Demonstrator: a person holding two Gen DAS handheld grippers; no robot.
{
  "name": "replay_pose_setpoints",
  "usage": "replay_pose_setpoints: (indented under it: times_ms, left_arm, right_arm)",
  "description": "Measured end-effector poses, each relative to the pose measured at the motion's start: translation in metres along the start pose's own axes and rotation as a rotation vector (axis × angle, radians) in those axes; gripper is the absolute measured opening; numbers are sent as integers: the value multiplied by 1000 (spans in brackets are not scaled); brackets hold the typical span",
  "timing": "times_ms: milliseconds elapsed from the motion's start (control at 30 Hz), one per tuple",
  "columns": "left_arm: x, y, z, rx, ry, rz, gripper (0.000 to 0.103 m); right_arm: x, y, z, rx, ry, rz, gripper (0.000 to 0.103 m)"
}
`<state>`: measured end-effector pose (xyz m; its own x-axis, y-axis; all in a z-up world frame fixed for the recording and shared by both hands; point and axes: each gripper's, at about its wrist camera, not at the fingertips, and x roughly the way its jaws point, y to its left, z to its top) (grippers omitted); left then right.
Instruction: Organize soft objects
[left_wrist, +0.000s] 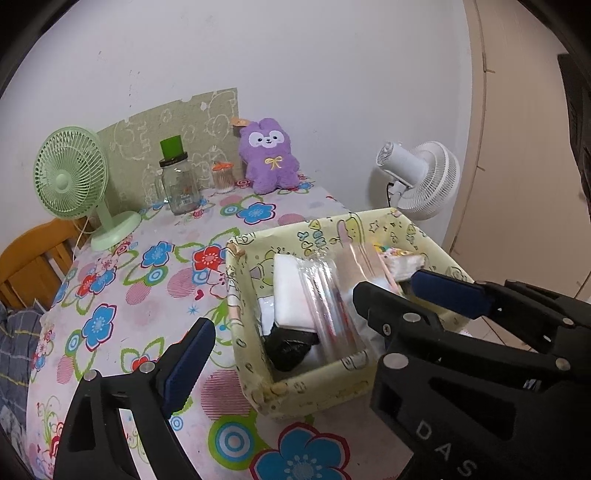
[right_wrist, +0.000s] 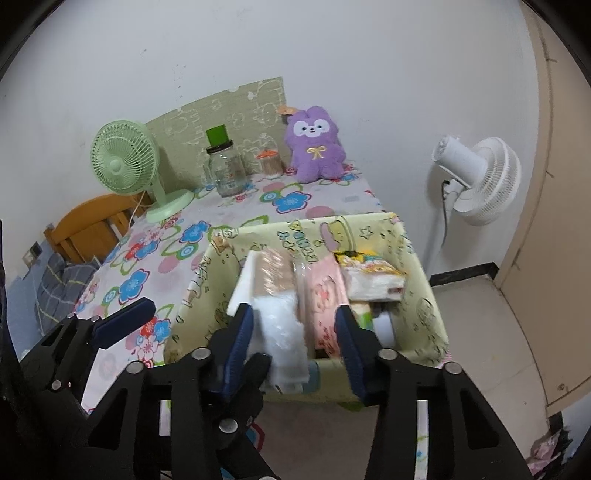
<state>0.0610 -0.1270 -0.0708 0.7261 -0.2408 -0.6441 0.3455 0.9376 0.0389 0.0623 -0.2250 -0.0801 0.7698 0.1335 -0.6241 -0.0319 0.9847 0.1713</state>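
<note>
A pale yellow cartoon-print fabric basket (left_wrist: 325, 386) (right_wrist: 424, 295) sits at the table's right edge and holds several soft packs. My right gripper (right_wrist: 293, 325) reaches into it from the near side. Its blue pads press on the wrapped tissue packs (right_wrist: 284, 325) (left_wrist: 328, 295), one white and tan, one pink. My left gripper (left_wrist: 284, 314) hangs wide open over the basket's left wall with nothing between its fingers; one of its fingers (right_wrist: 123, 326) shows left of the basket. A purple plush toy (left_wrist: 267, 158) (right_wrist: 316, 147) sits upright at the table's far end against the wall.
A flowered cloth (left_wrist: 147, 295) covers the table. At its far end stand a green desk fan (left_wrist: 70, 173), a glass jar (left_wrist: 179, 184) and a cotton-swab tub (left_wrist: 222, 179). A white floor fan (right_wrist: 476, 181) stands to the right, and a wooden chair (left_wrist: 33, 266) to the left.
</note>
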Motion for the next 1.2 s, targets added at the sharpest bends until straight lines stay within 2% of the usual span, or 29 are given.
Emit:
replay_pose_setpoints:
  times_ms: [233, 367, 500, 567, 667, 700, 733, 867, 1033, 1200]
  left_arm:
    - [27, 11, 7, -46, 54, -29, 95]
    - [38, 12, 11, -48, 64, -35, 95]
    - [33, 14, 14, -43, 45, -29, 95]
    - [26, 15, 15, -36, 30, -17, 95]
    - [16, 18, 16, -36, 7, 13, 95]
    - [12, 19, 17, -40, -1, 16, 95]
    - [8, 22, 17, -47, -9, 17, 95]
    - [-10, 30, 17, -61, -26, 27, 96]
    - [-35, 37, 15, -55, -64, 62, 98]
    - [-62, 48, 11, -54, -101, 89, 99]
  right_arm:
    - [23, -1, 9, 23, 40, 17, 31]
    - [36, -6, 14, 45, 56, 13, 31]
    - [35, -4, 18, 35, 45, 11, 31]
    - [30, 0, 20, 20, 34, 6, 34]
    - [20, 7, 22, -13, 5, -45, 55]
    - [15, 9, 22, -20, -12, -48, 65]
    - [12, 10, 22, -22, -22, -47, 69]
    - [-7, 20, 22, -33, -59, -56, 74]
    - [-28, 34, 21, -43, -103, -72, 85]
    - [-49, 51, 18, -45, -130, -68, 89]
